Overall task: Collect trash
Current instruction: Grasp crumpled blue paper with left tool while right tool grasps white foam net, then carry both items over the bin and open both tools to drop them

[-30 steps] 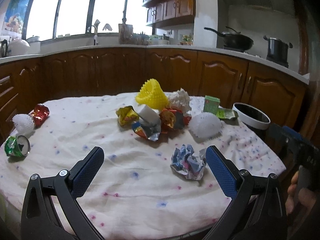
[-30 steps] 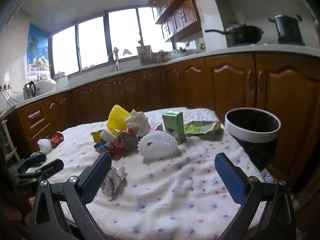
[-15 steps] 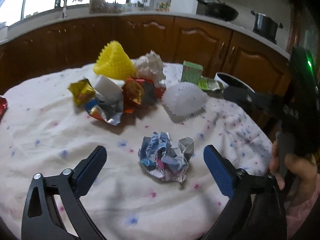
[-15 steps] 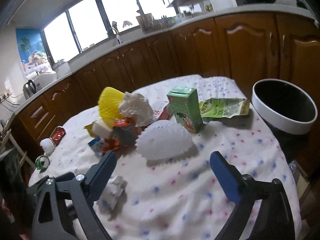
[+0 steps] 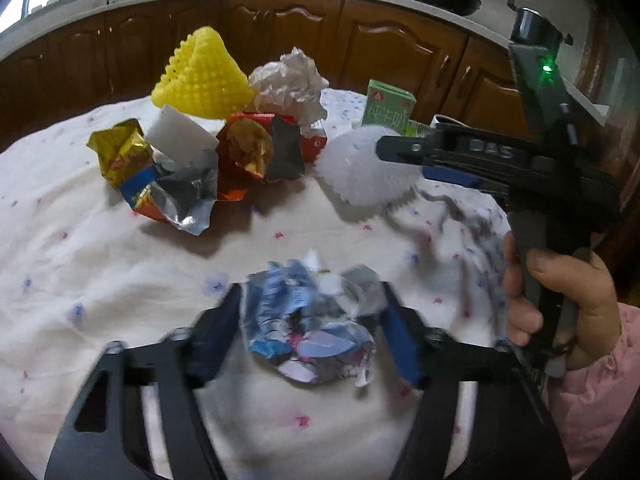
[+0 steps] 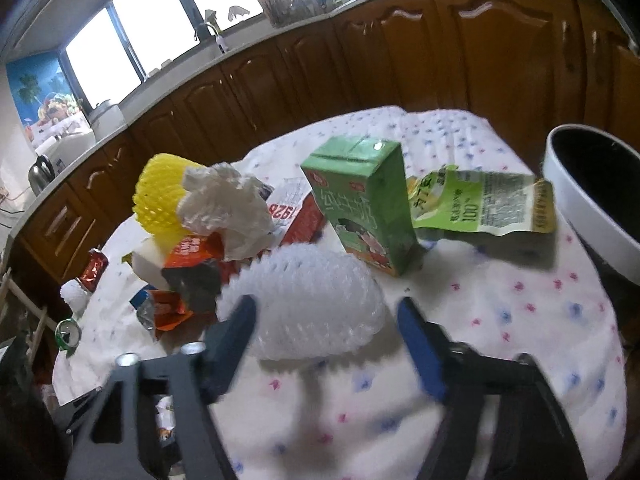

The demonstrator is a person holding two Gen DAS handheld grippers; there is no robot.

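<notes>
My left gripper is around a crumpled blue and white wrapper on the tablecloth, its fingers touching the wrapper's sides, blurred by motion. My right gripper straddles a white foam fruit net; its left finger touches the net, the right finger stands a little apart. The same net and the right gripper's body show in the left wrist view. A white-rimmed black trash bin stands at the table's right edge.
A pile holds a yellow foam net, crumpled white paper, a white block, and foil snack wrappers. A green milk carton stands upright by a flat green pouch. A green can lies far left.
Both grippers moved forward and down and their fingers narrowed: the left around the crumpled wrapper, the right around the white foam net.
</notes>
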